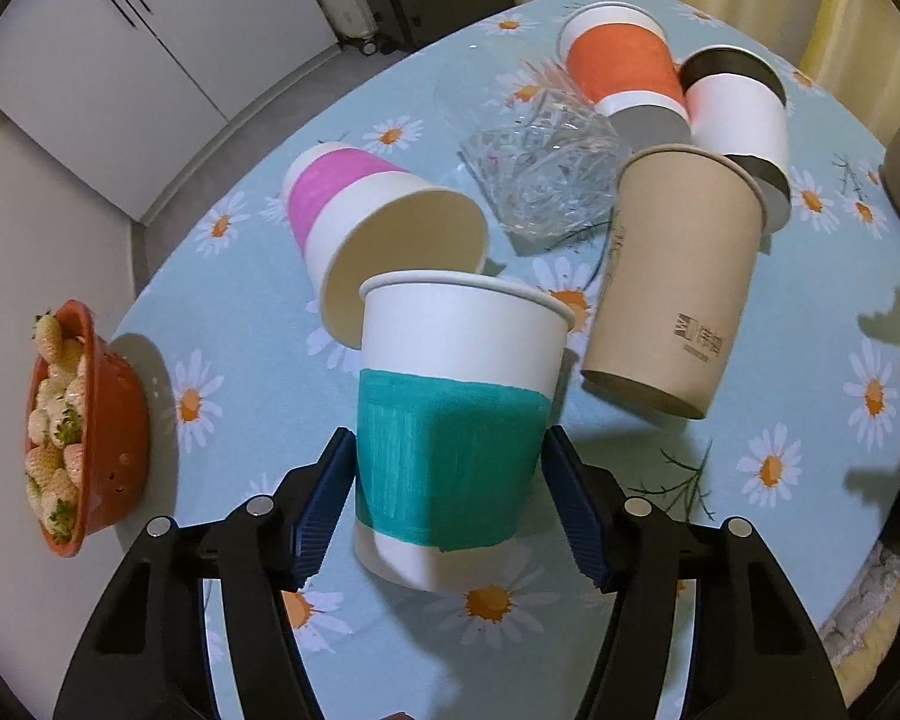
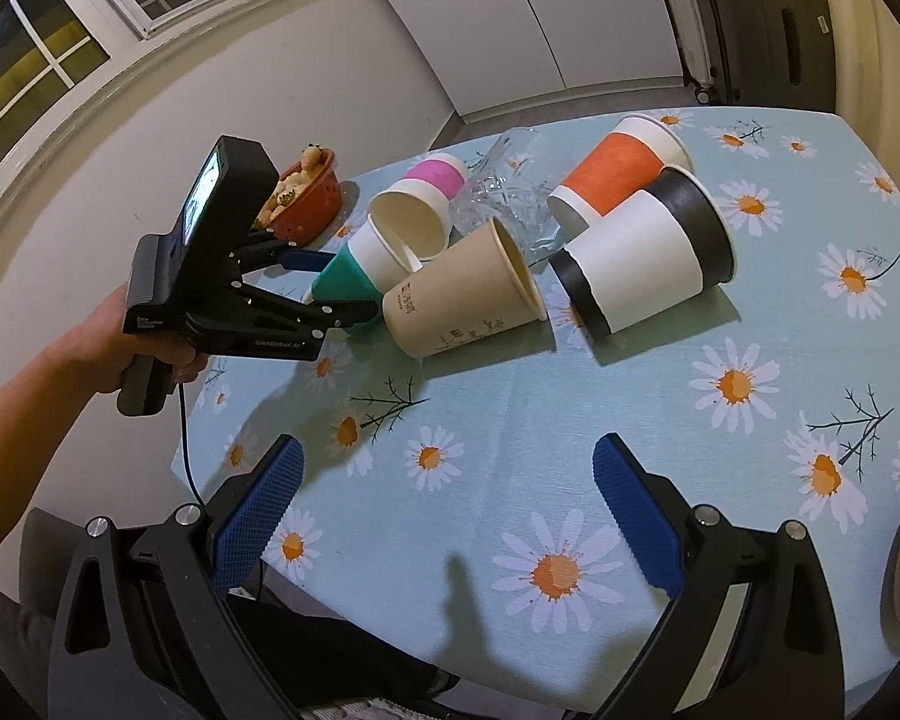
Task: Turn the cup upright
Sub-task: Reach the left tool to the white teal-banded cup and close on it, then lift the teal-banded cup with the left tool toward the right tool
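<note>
A white paper cup with a teal band (image 1: 450, 438) sits between the blue pads of my left gripper (image 1: 450, 480), which is shut on it; its rim points away from the camera. In the right wrist view the teal cup (image 2: 354, 276) is held tilted above the table, mouth toward the other cups, by the left gripper (image 2: 336, 282). My right gripper (image 2: 450, 504) is open and empty over the near part of the table.
On the daisy tablecloth (image 2: 660, 438) lie a pink-banded cup (image 1: 354, 210), a brown cup (image 1: 678, 276), an orange-banded cup (image 1: 624, 66), a black-banded cup (image 1: 744, 114) and a clear glass (image 1: 540, 174). An orange bowl of strawberries (image 1: 90, 432) stands at the left edge.
</note>
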`<control>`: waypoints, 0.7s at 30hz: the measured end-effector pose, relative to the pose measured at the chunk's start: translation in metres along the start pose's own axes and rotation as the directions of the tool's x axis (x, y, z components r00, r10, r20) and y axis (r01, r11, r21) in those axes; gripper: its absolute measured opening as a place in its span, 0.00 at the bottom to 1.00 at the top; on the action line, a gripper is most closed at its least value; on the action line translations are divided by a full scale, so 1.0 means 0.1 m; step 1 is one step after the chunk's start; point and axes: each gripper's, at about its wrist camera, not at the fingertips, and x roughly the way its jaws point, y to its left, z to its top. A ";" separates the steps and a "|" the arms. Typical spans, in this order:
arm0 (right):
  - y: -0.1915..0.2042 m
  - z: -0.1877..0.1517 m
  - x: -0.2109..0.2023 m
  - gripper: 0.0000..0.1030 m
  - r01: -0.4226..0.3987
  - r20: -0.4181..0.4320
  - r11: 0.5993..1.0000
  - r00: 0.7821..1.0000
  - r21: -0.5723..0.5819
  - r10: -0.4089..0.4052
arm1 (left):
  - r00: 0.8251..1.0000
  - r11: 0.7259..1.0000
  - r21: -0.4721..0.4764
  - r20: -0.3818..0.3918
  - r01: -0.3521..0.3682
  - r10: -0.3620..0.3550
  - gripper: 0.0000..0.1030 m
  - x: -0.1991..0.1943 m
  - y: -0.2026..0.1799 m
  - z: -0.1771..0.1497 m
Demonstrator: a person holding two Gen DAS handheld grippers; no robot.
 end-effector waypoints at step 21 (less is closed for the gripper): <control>-0.03 -0.07 -0.26 0.93 -0.052 0.055 0.998 0.997 0.021 0.050 | 0.988 0.888 -0.436 0.101 0.149 -0.116 0.60 -0.76 -0.01 -0.44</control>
